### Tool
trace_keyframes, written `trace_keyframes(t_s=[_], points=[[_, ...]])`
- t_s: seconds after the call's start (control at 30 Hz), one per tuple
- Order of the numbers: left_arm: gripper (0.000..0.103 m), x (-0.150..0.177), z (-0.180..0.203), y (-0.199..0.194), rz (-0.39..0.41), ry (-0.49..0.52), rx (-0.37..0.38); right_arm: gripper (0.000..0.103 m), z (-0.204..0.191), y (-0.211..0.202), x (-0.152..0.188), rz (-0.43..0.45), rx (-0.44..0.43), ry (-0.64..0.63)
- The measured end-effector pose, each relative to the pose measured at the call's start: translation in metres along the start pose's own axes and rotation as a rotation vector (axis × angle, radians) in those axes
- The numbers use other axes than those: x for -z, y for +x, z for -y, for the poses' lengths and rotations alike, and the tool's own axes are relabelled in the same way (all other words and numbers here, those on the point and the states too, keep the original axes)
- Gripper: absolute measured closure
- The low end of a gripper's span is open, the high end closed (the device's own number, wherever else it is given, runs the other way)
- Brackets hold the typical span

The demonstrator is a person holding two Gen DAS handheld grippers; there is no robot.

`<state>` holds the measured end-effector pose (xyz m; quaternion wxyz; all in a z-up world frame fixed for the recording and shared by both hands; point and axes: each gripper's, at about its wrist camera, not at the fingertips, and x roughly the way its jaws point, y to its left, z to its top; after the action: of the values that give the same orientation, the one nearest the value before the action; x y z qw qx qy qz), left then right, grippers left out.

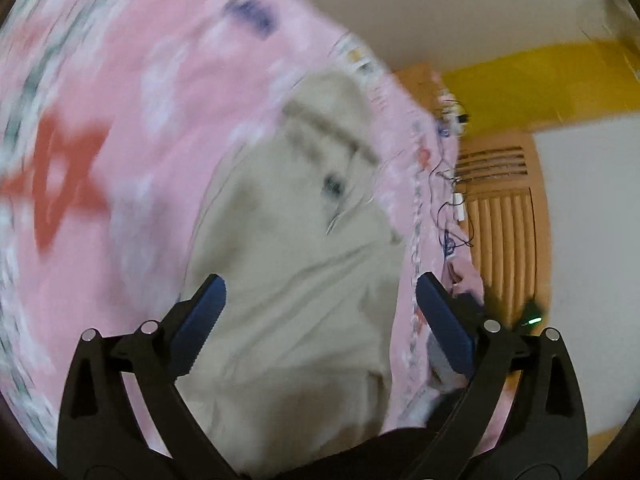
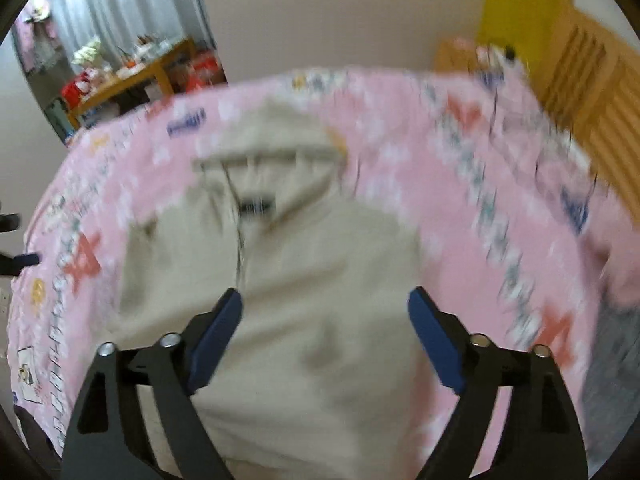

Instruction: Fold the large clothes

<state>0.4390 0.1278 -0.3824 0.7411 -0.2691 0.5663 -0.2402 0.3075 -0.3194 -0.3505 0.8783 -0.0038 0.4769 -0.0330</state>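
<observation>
A beige hooded jacket [image 1: 296, 264] lies spread on a pink patterned bedsheet [image 1: 120, 120], hood away from me. My left gripper [image 1: 320, 284] is open above its lower part, blue pads wide apart, holding nothing. In the right wrist view the same jacket [image 2: 320, 264] fills the middle, with its zip and a dark label near the collar. My right gripper [image 2: 325, 298] is open above the jacket's body and empty. Both views are blurred by motion.
The pink bedsheet [image 2: 480, 184] covers the bed. A wooden slatted headboard [image 1: 504, 232] and yellow wall band stand to the right, with cables [image 1: 452, 208] at the bed edge. A cluttered wooden table [image 2: 136, 72] stands far left. A grey cloth [image 2: 612, 360] lies at the right.
</observation>
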Motion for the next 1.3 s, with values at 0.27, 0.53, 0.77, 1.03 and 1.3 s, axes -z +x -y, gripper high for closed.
trace_keyframes(t_s=[0.27, 0.53, 0.77, 1.03, 1.3], points=[[0.008, -0.065, 0.084, 0.026, 0.123, 0.283, -0.146, 0.008, 0.000, 0.029, -0.106, 0.029, 0.005, -0.112], [0.008, -0.141, 0.098, 0.125, 0.085, 0.303, -0.397, 0.008, 0.001, 0.162, -0.144, -0.046, -0.080, -0.092], [0.008, -0.205, 0.057, 0.230, -0.029, 0.249, -0.407, 0.008, 0.017, 0.294, -0.163, -0.137, -0.111, -0.045], [0.008, -0.241, 0.012, 0.294, -0.187, 0.206, -0.400, 0.009, 0.012, 0.380, -0.199, -0.225, -0.175, -0.226], [0.008, -0.237, 0.000, 0.334, -0.312, 0.204, -0.252, 0.012, -0.008, 0.424, -0.193, -0.314, -0.236, -0.304]])
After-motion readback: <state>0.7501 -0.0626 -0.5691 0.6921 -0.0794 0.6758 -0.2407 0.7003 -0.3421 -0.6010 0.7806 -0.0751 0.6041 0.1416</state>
